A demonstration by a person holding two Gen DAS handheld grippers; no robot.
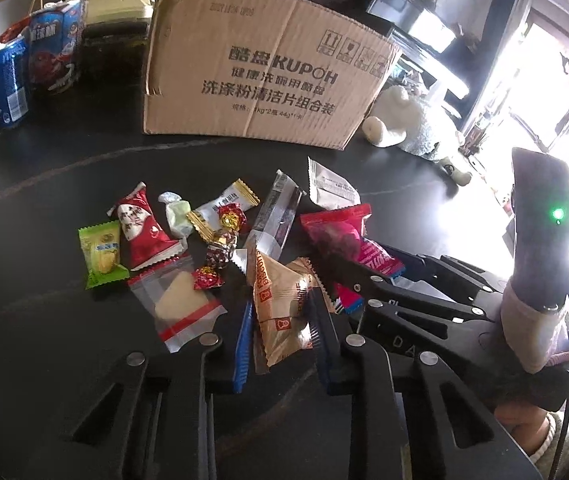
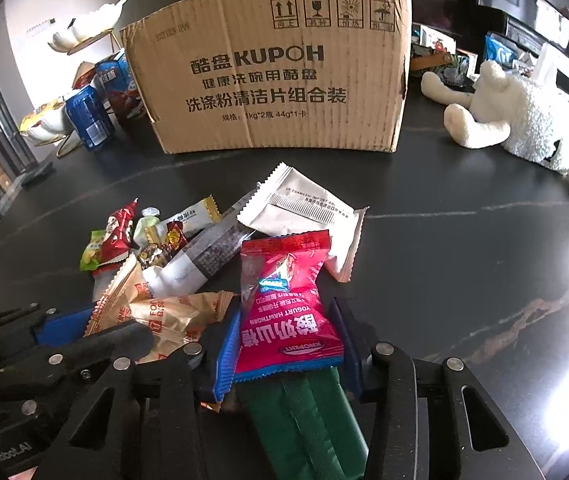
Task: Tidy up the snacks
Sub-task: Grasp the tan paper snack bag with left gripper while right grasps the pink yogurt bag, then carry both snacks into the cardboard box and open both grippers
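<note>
A pile of wrapped snacks lies on the black table in front of a brown cardboard box (image 1: 260,68), which also shows in the right wrist view (image 2: 280,80). My left gripper (image 1: 282,320) has its jaws around a tan biscuit pack (image 1: 284,308), touching it on both sides; that pack also shows in the right wrist view (image 2: 164,320). My right gripper (image 2: 288,344) is closed on a red yogurt hawthorn pack (image 2: 288,300), also visible in the left wrist view (image 1: 344,240). A green pack (image 2: 304,420) lies under it.
Loose snacks lie to the left: a green candy (image 1: 102,254), a red packet (image 1: 144,228), a clear bag (image 1: 180,304), a white packet (image 2: 304,204). A blue can (image 1: 8,84) and cartons stand back left. A white plush sheep (image 2: 524,120) lies at right.
</note>
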